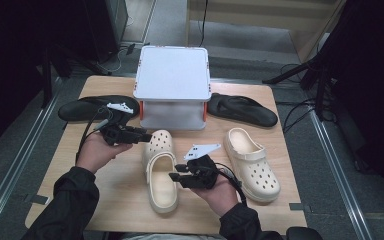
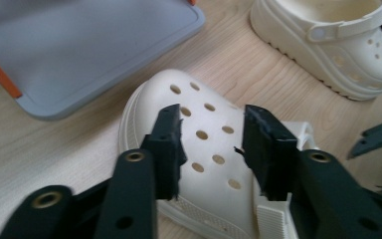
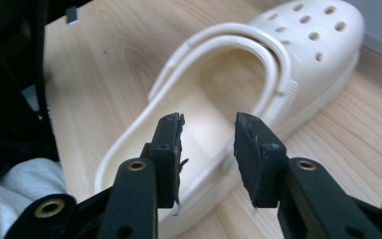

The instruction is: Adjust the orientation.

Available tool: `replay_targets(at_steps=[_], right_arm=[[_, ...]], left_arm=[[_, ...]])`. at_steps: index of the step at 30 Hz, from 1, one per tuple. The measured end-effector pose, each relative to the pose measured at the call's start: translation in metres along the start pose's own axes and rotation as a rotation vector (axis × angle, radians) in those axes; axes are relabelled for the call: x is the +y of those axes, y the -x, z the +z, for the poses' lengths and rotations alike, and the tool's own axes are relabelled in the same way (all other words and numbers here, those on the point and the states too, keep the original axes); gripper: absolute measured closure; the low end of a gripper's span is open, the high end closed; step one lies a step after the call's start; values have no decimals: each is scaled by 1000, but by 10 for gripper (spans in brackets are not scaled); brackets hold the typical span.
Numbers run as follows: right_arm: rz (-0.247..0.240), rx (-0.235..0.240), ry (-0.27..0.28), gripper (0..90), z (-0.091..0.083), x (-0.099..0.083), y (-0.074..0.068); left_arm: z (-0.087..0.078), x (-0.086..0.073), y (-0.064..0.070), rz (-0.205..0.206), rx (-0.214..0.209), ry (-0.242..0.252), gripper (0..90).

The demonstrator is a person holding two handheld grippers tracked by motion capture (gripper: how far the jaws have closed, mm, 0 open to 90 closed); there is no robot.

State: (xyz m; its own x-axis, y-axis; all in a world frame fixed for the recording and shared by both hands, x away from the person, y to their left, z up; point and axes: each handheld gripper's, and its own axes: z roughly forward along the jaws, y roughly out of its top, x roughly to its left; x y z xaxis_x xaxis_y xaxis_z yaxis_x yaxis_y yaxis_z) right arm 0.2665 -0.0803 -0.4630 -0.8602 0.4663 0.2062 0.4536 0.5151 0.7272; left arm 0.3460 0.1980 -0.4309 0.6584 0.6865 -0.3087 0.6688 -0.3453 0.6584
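Fingers [image 2: 166, 144] gape above a cream, hole-dotted clog [image 2: 204, 149], strap folded forward.

Toe of near cream clog [image 1: 160, 142] partly covered by left gripper [image 1: 142, 135] at centre of high view. In left gripper view, heel end of this clog cut off by bottom edge; second clog [image 2: 338, 45] cut by top and right edges; grey shelf [image 2: 79, 50] cut at upper left. In right gripper view, near rim of clog [image 3: 219, 114] hidden behind the jaws at bottom centre. Dark, unreadable area at left edge there.
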Motion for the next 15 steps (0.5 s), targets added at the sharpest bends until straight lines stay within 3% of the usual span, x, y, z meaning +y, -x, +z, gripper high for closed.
replay_targets(at_steps=[6,15], right_arm=[[60,-30,-22,577,6,-10,7],[95,-50,-30,530,12,-14,7]], left_arm=[[-7,12,-4,18,-1,10,787],[-19,33,-11,37,-1,26,846]])
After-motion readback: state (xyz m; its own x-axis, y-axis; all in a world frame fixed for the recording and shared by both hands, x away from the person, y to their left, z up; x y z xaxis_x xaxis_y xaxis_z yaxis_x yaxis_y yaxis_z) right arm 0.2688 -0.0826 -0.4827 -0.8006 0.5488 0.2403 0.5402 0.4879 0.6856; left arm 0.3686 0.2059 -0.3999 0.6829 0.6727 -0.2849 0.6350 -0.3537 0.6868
